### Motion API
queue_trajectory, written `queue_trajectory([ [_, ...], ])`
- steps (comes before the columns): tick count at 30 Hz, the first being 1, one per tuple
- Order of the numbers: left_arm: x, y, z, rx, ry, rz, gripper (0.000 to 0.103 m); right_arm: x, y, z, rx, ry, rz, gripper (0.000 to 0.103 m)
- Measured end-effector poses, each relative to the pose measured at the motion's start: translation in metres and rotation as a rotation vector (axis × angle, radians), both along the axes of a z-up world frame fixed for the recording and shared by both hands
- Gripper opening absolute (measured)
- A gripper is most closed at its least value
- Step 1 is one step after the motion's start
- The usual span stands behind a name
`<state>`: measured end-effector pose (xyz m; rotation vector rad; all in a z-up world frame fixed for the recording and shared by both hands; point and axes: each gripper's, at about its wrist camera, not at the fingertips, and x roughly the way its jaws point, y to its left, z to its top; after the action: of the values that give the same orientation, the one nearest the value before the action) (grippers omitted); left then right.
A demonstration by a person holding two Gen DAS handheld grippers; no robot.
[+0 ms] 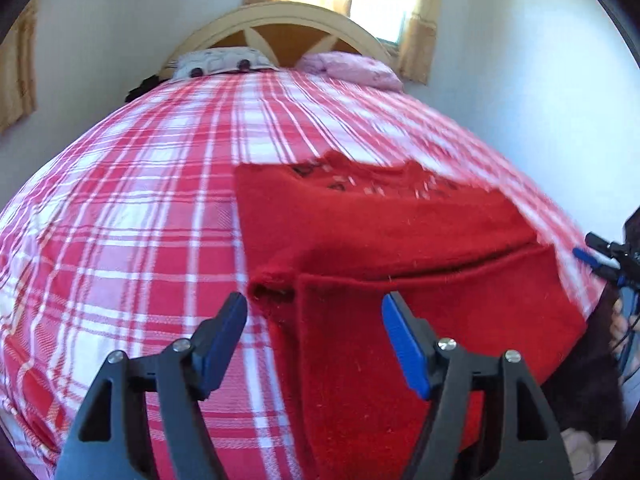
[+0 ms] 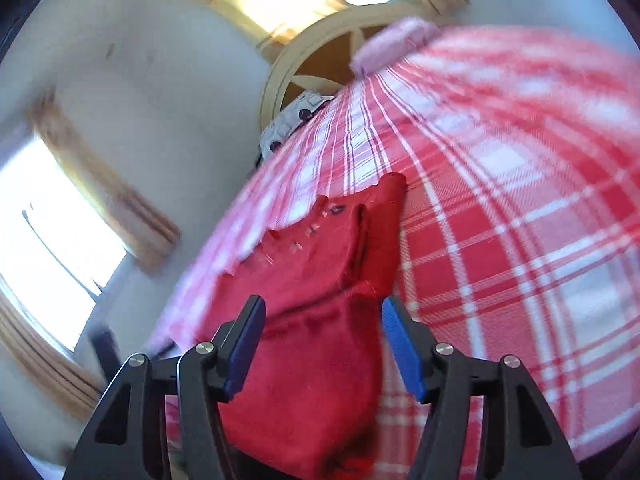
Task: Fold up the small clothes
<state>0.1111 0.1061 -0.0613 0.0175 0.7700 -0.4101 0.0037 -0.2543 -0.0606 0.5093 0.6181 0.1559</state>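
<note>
A red knitted garment point(image 1: 400, 248) lies partly folded on the red-and-white plaid bed point(image 1: 160, 200), near its front right. A sleeve is folded across it with its cuff at the left. My left gripper point(image 1: 314, 320) is open and empty, just above the garment's left front edge, near the cuff. In the right wrist view the same garment point(image 2: 320, 280) lies ahead, and my right gripper point(image 2: 322, 328) is open and empty over its near end. The right gripper also shows at the far right of the left wrist view point(image 1: 600, 256).
Two pillows, a patterned white one point(image 1: 220, 62) and a pink one point(image 1: 352, 68), lie at the cream headboard point(image 1: 280, 24). Curtained windows point(image 2: 52, 220) are on the walls. The bed's right edge runs close beside the garment.
</note>
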Motion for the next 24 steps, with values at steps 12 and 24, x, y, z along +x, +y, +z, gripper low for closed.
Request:
queue_trajectory([
  [12,0.002,-0.025,-0.024,0.063,0.041,0.017,0.073,0.027,0.037,-0.037,-0.269,0.089,0.013,0.035],
  [24,-0.002,-0.006,-0.026,-0.074,0.078,0.028,0.021,0.002,0.071,-0.016,-0.456,-0.003,0.009,0.009],
])
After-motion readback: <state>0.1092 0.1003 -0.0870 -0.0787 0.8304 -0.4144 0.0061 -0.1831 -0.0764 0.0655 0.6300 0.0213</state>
